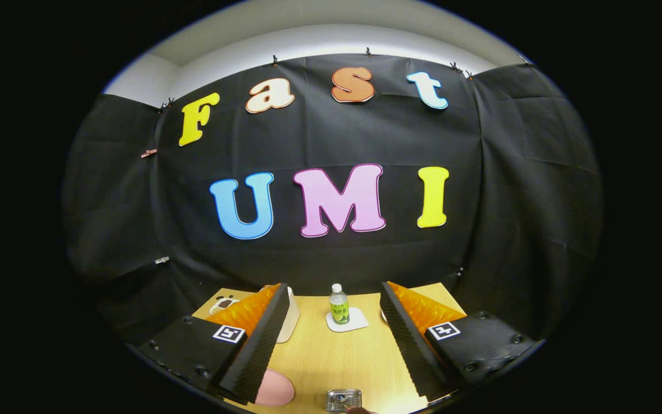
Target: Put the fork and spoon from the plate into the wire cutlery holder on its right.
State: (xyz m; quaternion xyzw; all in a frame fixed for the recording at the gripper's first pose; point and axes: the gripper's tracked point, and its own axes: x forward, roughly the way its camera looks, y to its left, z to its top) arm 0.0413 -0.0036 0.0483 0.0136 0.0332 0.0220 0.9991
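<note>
We see our gripper (331,345) held wide open above the table (331,356), nothing between its fingers, bottle (339,303) on a coaster (355,321) near the far edge, pink plate (274,388) at the near edge, small metal tray (343,399) just beside it.

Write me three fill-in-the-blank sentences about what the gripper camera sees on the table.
1. The gripper has its fingers spread ____, with nothing between them.
2. The bottle stands ____ on a white coaster, beyond the fingers.
3. The bottle's cap is ____ in colour.

Missing words: open; upright; white
</note>
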